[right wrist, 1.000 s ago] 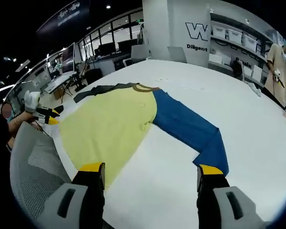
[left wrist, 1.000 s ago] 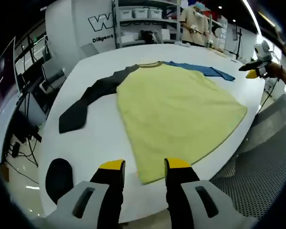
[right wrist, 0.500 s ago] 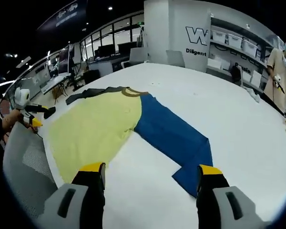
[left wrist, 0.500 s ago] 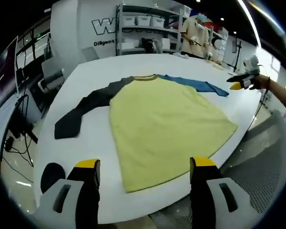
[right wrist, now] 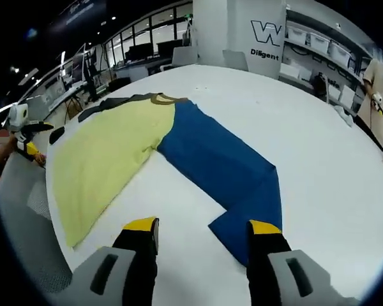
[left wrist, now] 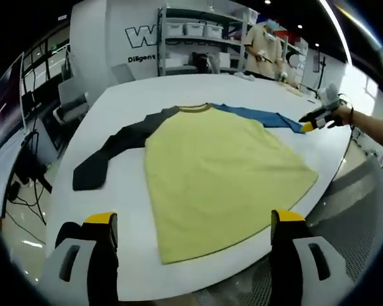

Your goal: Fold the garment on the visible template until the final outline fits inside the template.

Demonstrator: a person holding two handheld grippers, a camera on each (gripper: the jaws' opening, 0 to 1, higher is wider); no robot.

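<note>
A long-sleeved shirt lies flat on the white table (left wrist: 134, 95). Its yellow body (left wrist: 217, 169) is in the middle, with a dark grey sleeve (left wrist: 108, 150) stretched left and a blue sleeve (left wrist: 262, 116) stretched right. My left gripper (left wrist: 194, 220) hovers wide open at the near table edge, over the yellow hem and touching nothing. My right gripper (right wrist: 202, 226) is open just above the blue sleeve (right wrist: 223, 166), whose cuff end reaches between the jaws. A hand holds that right gripper (left wrist: 314, 118) by the cuff. The left gripper (right wrist: 24, 131) appears beside the yellow body (right wrist: 102, 150).
A dark oval patch (left wrist: 65, 231) lies on the table by my left jaw. Mesh chair backs (left wrist: 364, 210) (right wrist: 19, 210) stand at the near edge. Shelves with bins (left wrist: 191, 32) and a person (left wrist: 263, 41) are beyond the far edge.
My left jaws have spread much wider and that view has pulled back slightly. My right gripper has come down toward the blue cuff, its jaws a little narrower.
</note>
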